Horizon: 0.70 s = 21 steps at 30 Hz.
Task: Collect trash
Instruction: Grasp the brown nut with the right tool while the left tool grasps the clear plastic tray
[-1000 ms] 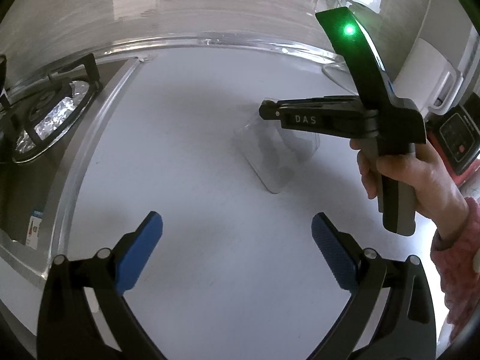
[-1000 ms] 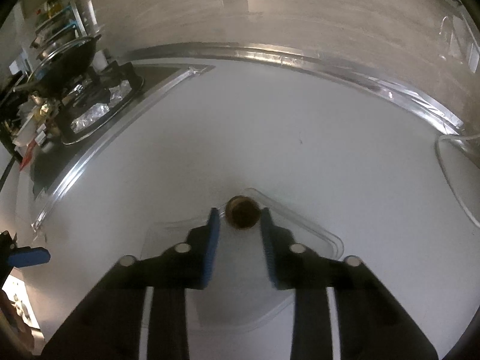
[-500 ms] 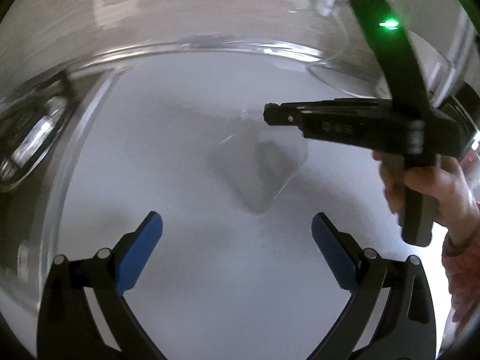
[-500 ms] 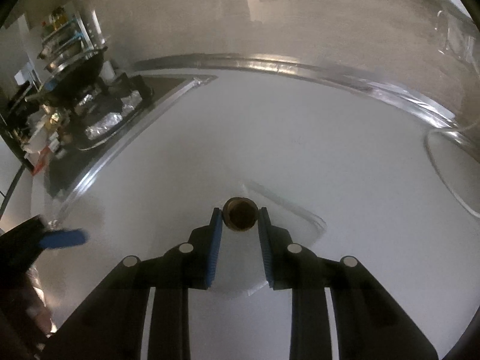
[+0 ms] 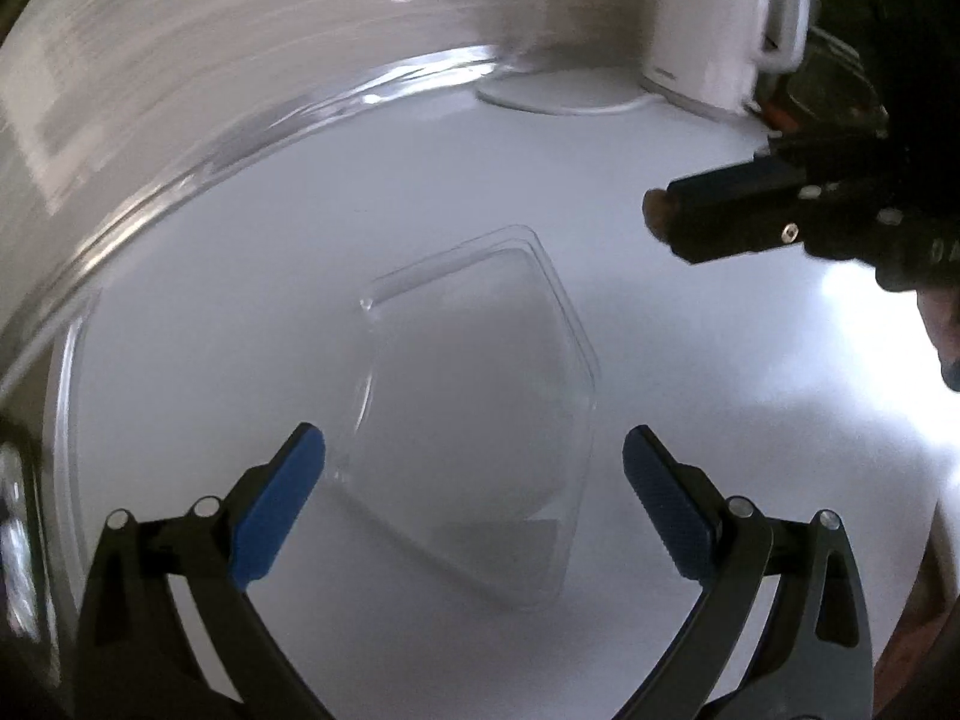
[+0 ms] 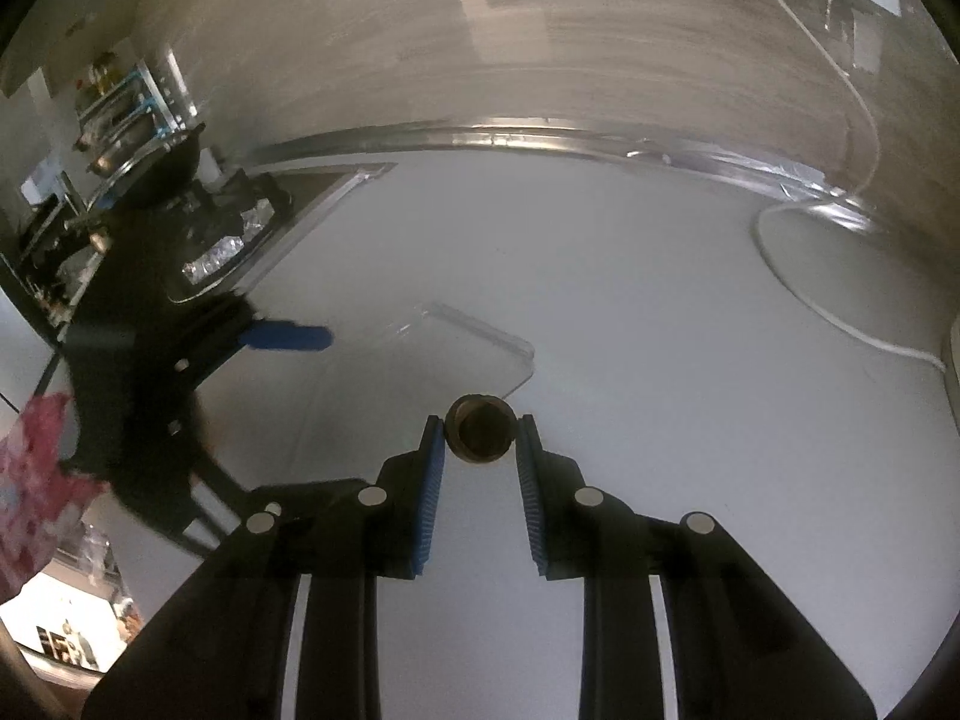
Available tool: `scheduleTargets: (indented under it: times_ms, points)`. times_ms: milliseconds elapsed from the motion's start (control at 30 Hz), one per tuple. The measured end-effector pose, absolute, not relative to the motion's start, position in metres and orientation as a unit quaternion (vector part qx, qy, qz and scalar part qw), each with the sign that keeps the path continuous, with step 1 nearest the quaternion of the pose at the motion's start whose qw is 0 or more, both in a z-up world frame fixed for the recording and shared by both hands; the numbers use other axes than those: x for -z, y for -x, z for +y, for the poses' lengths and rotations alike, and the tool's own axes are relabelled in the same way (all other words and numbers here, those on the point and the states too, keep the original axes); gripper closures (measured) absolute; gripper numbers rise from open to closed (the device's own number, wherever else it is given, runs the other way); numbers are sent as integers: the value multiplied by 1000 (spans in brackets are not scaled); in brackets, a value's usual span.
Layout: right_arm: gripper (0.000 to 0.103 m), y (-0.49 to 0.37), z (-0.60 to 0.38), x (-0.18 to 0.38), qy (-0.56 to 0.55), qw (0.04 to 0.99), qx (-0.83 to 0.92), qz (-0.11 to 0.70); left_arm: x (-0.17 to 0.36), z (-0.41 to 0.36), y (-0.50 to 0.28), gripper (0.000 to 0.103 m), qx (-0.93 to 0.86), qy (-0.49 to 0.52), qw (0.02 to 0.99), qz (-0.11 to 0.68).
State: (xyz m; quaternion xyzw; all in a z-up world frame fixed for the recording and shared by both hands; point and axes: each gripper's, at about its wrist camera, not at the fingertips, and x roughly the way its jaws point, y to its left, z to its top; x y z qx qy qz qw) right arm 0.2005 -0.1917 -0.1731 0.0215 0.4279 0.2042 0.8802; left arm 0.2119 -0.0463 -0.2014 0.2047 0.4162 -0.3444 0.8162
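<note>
A clear plastic tray (image 5: 480, 396) lies flat on the white counter (image 5: 240, 276); it also shows in the right wrist view (image 6: 474, 330). My left gripper (image 5: 474, 468) is open, its blue pads on either side of the tray's near end, just above it. My right gripper (image 6: 480, 438) is shut on a small brown round cap-like object (image 6: 480, 435), held above the counter to the right of the tray. In the left wrist view the right gripper (image 5: 660, 213) is at the upper right with the brown object at its tip.
A white appliance with a handle (image 5: 708, 24) and a white cable (image 6: 798, 294) sit at the back right. A gas stove with foil and a dark pan (image 6: 204, 222) lies to the left. The wall runs behind a metal edge strip (image 6: 540, 135).
My left gripper has moved forward and right, over the clear tray. My right gripper has lifted the brown object off the tray and moved right.
</note>
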Motion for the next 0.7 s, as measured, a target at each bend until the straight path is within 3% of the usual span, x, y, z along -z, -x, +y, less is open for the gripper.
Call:
scheduleTargets:
  times_ms: [333,700]
  points:
    - [78,-193,-210,173,-43,881,-199,427,200,-66,-212,9,406,-325,767,375]
    - [78,-194,-217,182,-56,877,-198,434,202,-73,-238,9,469,-321,719,400]
